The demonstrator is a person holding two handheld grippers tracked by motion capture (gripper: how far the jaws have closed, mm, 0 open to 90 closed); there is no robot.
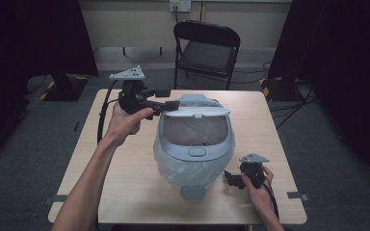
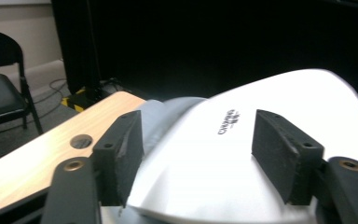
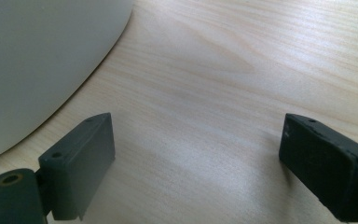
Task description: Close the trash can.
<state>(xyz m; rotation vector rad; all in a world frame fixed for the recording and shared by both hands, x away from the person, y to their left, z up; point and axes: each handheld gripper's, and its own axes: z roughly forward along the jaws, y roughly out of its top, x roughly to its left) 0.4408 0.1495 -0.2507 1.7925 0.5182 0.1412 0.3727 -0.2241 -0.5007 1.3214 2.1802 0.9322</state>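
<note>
Dark curtains are hanging on both sides of the room, grey carpet is running underneath, and a black folding chair point(image 1: 206, 50) is standing behind the wooden table point(image 1: 125, 183). Sitting in the middle of that table is a big grey bin point(image 1: 193, 144) with a clear plastic liner inside, its white lid point(image 1: 198, 111) lifted at the far rim and the opening facing up to the high camera.

Over on the left, the person's left hand point(image 1: 125, 122) is holding the left gripper point(image 1: 172, 105) level, right at the lid's left end. In the left gripper view the white lid point(image 2: 233, 154) is lying between the two black pads point(image 2: 279, 156), which are standing apart on either side of it, spread and not pinching; whether the left pad is brushing the lid's edge is hard to tell.

Down at the near right, the right hand point(image 1: 260, 190) is resting the right gripper point(image 1: 229, 178) low over the tabletop, just beside the bin's base. Its jaws are standing wide apart with nothing but bare wood point(image 3: 205, 102) between them, and the bin's curved wall point(image 3: 37, 60) is showing at the left.
</note>
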